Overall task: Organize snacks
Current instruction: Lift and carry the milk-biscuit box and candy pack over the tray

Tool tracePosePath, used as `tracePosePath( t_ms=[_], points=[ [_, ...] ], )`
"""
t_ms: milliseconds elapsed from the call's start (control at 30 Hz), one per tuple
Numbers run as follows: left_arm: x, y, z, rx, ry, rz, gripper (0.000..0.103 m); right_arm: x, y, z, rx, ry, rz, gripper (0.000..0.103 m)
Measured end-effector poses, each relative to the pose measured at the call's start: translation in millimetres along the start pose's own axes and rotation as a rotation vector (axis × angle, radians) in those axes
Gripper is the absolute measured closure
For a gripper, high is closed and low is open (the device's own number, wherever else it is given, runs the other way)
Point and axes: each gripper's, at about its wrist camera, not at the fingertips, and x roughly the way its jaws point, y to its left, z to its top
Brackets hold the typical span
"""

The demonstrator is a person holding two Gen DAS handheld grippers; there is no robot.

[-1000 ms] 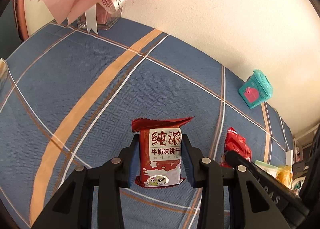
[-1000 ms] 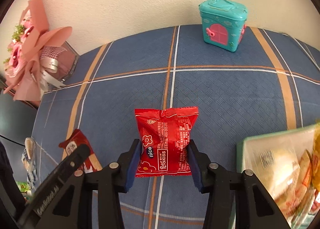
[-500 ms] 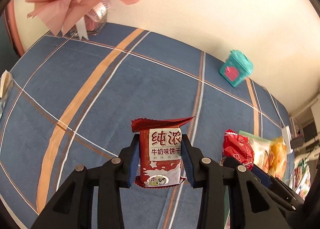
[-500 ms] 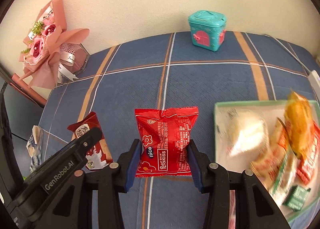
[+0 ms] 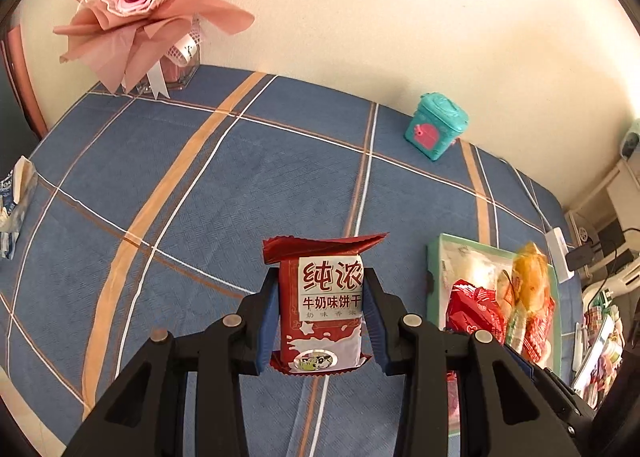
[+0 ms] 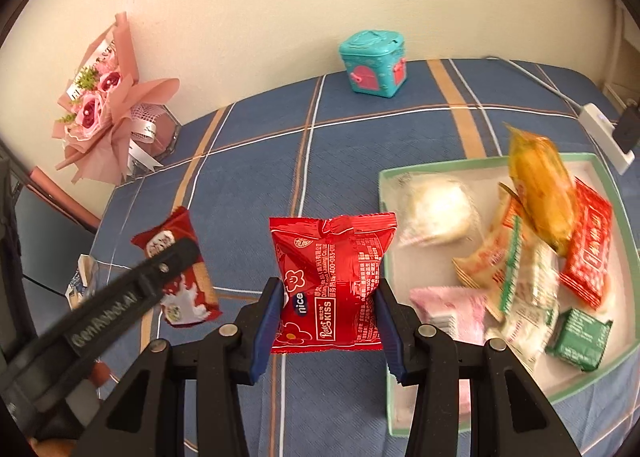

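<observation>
My left gripper [image 5: 322,313] is shut on a dark red milk biscuit packet [image 5: 326,309] and holds it above the blue plaid tablecloth. That gripper and its packet [image 6: 176,273] also show at the left of the right wrist view. My right gripper [image 6: 326,309] is shut on a bright red snack packet [image 6: 332,281], just left of the green-rimmed tray [image 6: 592,159]. The red packet [image 5: 472,309] shows in the left wrist view over the tray [image 5: 432,257]. The tray holds several wrapped snacks, among them an orange bag [image 6: 540,189].
A teal toy house [image 6: 374,63] stands by the back wall. A pink bouquet [image 6: 104,113] in a glass holder is at the back left. A white power strip [image 6: 604,133] lies beyond the tray. A small wrapper [image 5: 16,201] lies at the table's left edge.
Both grippers have pulled back and swung right with their packets still held. The tray of snacks has come into view at the right in both views.
</observation>
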Motion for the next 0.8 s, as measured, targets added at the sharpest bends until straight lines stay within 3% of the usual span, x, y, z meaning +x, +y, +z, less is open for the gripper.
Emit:
tracePosePath(
  t_ms=[533,800],
  points=[
    [-32.1,-53.8,-28.0,0.111,-0.022,-0.073,0.063,-45.3,-48.2,-15.8,0.089,-0.060,0.003,0.055],
    [-30.9,-89.9,-37.8,0.181,-0.004,-0.124,0.063,-69.5,-102.7,-8.4,0.201,-0.105,-0.049,0.055]
  ],
)
